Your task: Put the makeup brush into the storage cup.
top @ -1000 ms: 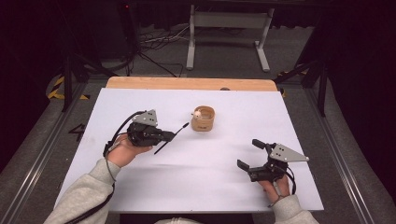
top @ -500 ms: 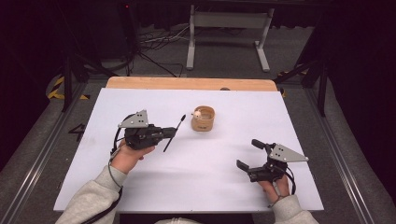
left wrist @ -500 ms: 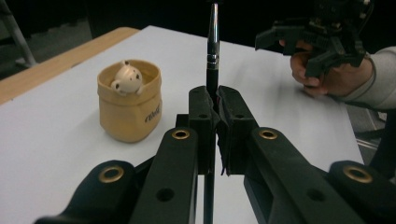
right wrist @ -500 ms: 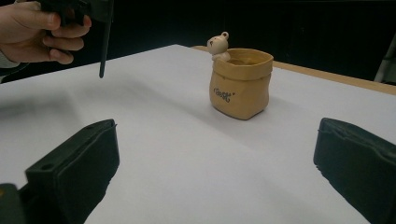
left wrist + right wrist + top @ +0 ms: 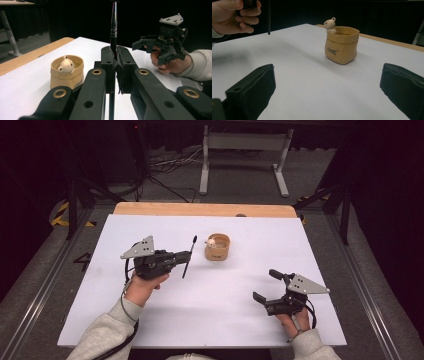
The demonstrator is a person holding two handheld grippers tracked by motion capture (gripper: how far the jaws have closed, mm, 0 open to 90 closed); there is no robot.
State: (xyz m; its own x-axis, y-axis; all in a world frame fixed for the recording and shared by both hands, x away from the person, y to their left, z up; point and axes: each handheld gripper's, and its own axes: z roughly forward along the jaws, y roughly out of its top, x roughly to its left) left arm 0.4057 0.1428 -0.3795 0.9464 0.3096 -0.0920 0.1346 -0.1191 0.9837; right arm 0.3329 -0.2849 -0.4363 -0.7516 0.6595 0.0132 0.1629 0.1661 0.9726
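Note:
A thin black pen (image 5: 188, 256) is clamped in my left gripper (image 5: 186, 258), which hovers just left of a tan sack-shaped pot (image 5: 217, 247) with a small bear figure at its rim. In the left gripper view the pen (image 5: 113, 22) rises between the shut jaws of the left gripper (image 5: 115, 53), and the pot (image 5: 67, 72) stands to their left. My right gripper (image 5: 267, 285) rests open near the table's front right. In its own view the right gripper (image 5: 329, 82) has wide-apart jaws with nothing between them, and the pot (image 5: 341, 45) stands ahead.
A white sheet (image 5: 150, 320) covers the table, with a wooden strip (image 5: 200, 209) bare along the far edge. Beyond it stand a metal frame (image 5: 245, 142) and floor cables (image 5: 165, 165). The left hand (image 5: 237, 15) and pen tip (image 5: 269, 17) show in the right gripper view.
My left gripper has shifted a little to the left and turned, so the pen has swung from a low slant to a steeper one. The right gripper has stayed put.

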